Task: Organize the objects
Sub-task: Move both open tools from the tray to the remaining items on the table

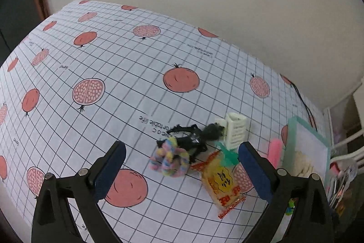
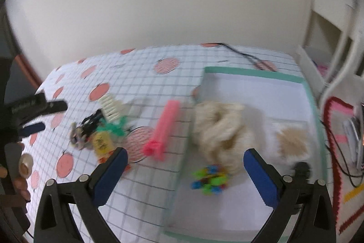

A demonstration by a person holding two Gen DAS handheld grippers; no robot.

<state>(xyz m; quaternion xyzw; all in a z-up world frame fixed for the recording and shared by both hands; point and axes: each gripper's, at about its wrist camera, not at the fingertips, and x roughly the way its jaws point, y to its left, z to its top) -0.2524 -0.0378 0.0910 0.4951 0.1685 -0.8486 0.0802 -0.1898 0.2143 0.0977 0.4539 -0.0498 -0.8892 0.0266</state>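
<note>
Loose objects clustered on the gridded pomegranate tablecloth [image 1: 136, 74], left of the teal-rimmed tray [image 2: 254, 71]: pastel fuzzy scrunchie [image 1: 169, 161], black tangled hair tie [image 1: 195, 138], white comb-like clip [image 1: 235, 130], yellow snack packet [image 1: 221, 183], pink clip [image 2: 165, 129]; already in the tray: cream fluffy scrunchie [image 2: 218, 129], multicoloured bead toy [image 2: 210, 179], beige fuzzy piece [image 2: 292, 140].

Left gripper [image 1: 182, 171]: jaws wide apart, empty, poised over the scrunchie and packet. Right gripper [image 2: 185, 175]: jaws wide apart, empty, straddling the tray's near-left wall; view motion-blurred.

Likely failures: scrunchie and hair tie touching, hence two items lifted at once or one dragged; slippery packet squeezed out of the pads; right finger catching the tray wall and shifting the tray; black cable [image 2: 241, 54] at the far edge snagged.

Legible writing: tablecloth print partly readable, "Garnet", "...rtable life"; packet characters not readable; lettering on the left gripper body, seen from the right wrist view, too blurred.
</note>
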